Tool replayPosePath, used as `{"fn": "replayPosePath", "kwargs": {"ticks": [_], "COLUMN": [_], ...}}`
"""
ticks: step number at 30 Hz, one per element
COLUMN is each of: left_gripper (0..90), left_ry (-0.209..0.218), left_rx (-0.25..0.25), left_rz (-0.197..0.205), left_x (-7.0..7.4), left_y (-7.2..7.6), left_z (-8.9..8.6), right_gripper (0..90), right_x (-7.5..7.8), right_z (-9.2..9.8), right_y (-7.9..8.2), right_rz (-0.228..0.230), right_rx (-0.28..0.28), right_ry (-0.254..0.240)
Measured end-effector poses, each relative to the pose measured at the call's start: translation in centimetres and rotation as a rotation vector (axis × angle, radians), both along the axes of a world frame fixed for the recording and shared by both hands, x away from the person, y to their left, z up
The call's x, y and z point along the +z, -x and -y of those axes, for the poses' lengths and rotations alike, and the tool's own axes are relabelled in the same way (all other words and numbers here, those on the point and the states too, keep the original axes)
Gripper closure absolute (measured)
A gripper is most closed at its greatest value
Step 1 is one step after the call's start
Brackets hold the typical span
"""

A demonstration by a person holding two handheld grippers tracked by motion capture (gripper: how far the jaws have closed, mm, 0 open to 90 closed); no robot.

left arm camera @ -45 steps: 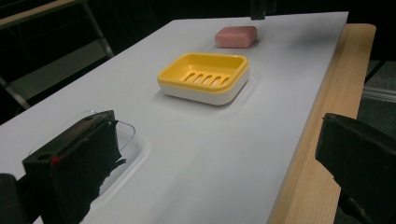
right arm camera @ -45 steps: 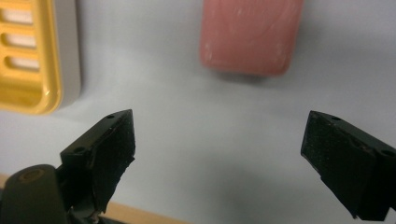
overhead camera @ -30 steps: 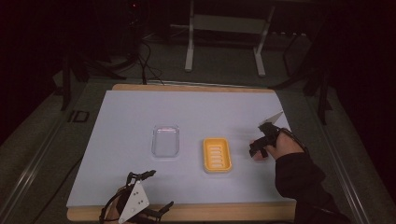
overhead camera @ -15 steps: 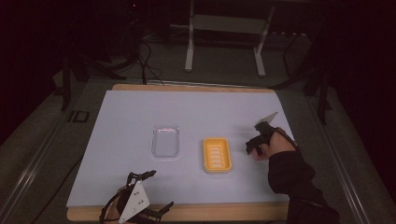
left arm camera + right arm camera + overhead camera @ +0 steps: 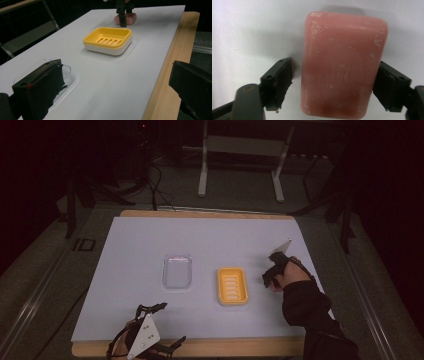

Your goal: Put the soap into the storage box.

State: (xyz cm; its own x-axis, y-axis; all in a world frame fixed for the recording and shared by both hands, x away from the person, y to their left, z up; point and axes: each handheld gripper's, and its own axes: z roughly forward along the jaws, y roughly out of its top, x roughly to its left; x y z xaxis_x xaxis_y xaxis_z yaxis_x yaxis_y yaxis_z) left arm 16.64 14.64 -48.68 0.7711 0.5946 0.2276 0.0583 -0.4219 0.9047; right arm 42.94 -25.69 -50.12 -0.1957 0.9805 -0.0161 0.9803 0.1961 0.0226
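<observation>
I had the right gripper [image 5: 271,276] down over the pink soap bar [image 5: 343,66], which lay flat on the white table top [image 5: 135,250] just to the right of the yellow soap dish [image 5: 232,285]. In the right gripper view the bar sat squarely between my two jaws, its long axis running away from me along the line of the jaws, so that they faced its two long sides. The jaws were spread and not yet gripping: a sliver of table showed between the left jaw and the bar, while the right jaw looked to be at or almost at the other side; I could not tell whether it touched. I judged that closing would take the bar across its narrow width, which seemed the steadier hold.

The left gripper [image 5: 145,340] was well away at the near wooden edge [image 5: 170,75] of the table, jaws wide apart and holding nothing, with the clear lid [image 5: 177,271] lying flat just left of the dish. From the left gripper view the dish [image 5: 108,40] stood empty, and the soap [image 5: 128,18] lay just beyond it.

The table top was smooth, matte and bare otherwise. The room around it was dark, with a metal frame [image 5: 242,150] and cables on the floor beyond.
</observation>
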Motion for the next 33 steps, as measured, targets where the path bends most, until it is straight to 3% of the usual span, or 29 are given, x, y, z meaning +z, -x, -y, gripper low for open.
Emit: {"fn": "replayPosePath", "kwargs": {"ticks": [4,5,9,11,13,17,27,30,33], "left_gripper": [0.4,0.4,0.4,0.4,0.4,0.4,0.4,0.4,0.4], "left_ry": [-0.002,-0.003,-0.003,-0.003,-0.003,-0.003,-0.004,-0.003,-0.003], "left_rx": [-0.002,-0.002,-0.002,-0.001,0.0,-0.001,0.0,0.0,0.0], "left_rz": [-0.001,-0.001,-0.001,0.0,-0.002,-0.001,0.0,-0.001,0.0], "left_x": [0.0,0.0,0.0,0.0,0.0,0.0,0.0,0.0,0.0], "left_y": [0.0,0.0,0.0,0.0,0.0,0.0,0.0,0.0,0.0], "left_z": [0.0,0.0,0.0,0.0,0.0,0.1,0.1,0.1,0.1], "right_gripper": [30.2,36.5,37.3,37.3,37.6,37.6,37.6,37.6,37.6], "right_x": [0.2,0.3,0.4,0.4,0.7,1.4,3.7,4.9,5.8], "right_z": [-0.1,-0.1,0.1,0.1,0.4,0.6,0.3,0.2,0.0], "right_y": [-0.1,-0.1,0.0,0.0,0.0,0.2,0.8,1.1,1.4], "right_rz": [0.01,0.022,0.038,0.038,0.01,0.025,0.029,0.065,0.071], "right_rx": [-0.018,-0.03,-0.067,-0.067,-0.103,-0.116,-0.118,-0.125,-0.117], "right_ry": [0.011,0.022,0.015,0.015,0.005,-0.003,-0.012,-0.024,-0.024]}}
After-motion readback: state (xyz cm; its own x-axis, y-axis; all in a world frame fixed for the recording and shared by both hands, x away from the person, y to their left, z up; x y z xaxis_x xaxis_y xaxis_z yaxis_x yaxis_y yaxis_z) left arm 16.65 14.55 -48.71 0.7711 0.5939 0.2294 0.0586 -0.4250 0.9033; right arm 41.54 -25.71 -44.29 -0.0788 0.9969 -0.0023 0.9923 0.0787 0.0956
